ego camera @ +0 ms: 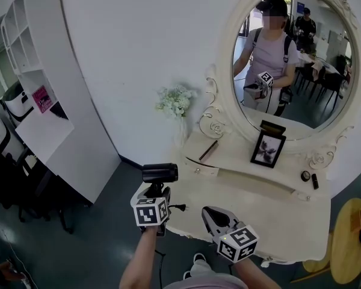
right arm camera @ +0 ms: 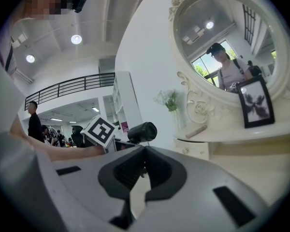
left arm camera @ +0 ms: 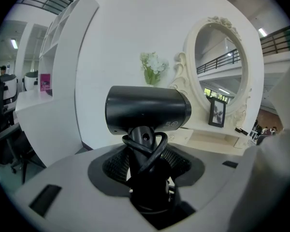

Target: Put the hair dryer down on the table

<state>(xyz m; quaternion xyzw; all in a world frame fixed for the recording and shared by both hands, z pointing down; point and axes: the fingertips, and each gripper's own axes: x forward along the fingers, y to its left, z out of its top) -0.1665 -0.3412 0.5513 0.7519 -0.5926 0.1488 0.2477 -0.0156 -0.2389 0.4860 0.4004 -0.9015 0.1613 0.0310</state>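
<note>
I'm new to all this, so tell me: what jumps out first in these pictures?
A black hair dryer stands upright in the left gripper, its cord wound round the handle, near the left edge of a white table. Behind the table, a big oval mirror reflects the person. The right gripper is shut and empty.

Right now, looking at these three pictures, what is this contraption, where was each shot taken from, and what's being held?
There is no robot here: a person holds a hand-held gripper in each hand. One picture comes from a camera on the person's head, looking down. The other two come from cameras riding on each gripper, looking along its jaws. The left gripper is clamped on the handle of a black hair dryer, which has its cord wrapped round the handle. The right gripper is closed and empty. Ahead stands a white dressing table with a mirror and a framed picture.
</note>
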